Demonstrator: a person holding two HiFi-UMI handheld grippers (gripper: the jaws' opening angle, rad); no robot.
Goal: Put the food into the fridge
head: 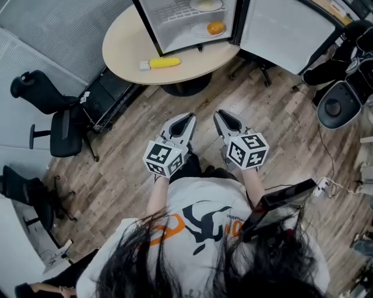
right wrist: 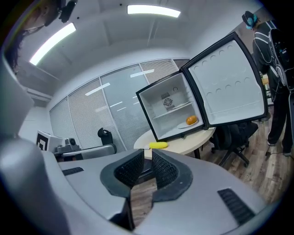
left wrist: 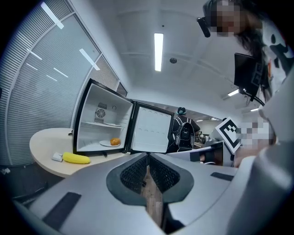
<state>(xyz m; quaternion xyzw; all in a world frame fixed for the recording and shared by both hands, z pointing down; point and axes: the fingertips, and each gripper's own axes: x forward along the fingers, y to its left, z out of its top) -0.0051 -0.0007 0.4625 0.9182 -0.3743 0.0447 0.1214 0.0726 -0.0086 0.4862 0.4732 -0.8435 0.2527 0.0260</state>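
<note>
Long, smooth, bright-yellow food (head: 165,61)

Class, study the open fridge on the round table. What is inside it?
An orange food sits on a white plate on the fridge floor. A second plate rests on the wire shelf above. What it carries is cut off by the picture's edge.

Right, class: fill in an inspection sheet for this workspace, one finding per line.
Surface: round table bearing an open mini fridge.
Job's things: yellow banana-like food on the table; orange on a plate inside the fridge.
Clutter: small white object at the yellow food's end.
Grippers: left gripper and right gripper both shut, empty, short of the table.
Cables: cable and power strip on the floor.
Surroundings: office chairs, wood floor.
</note>
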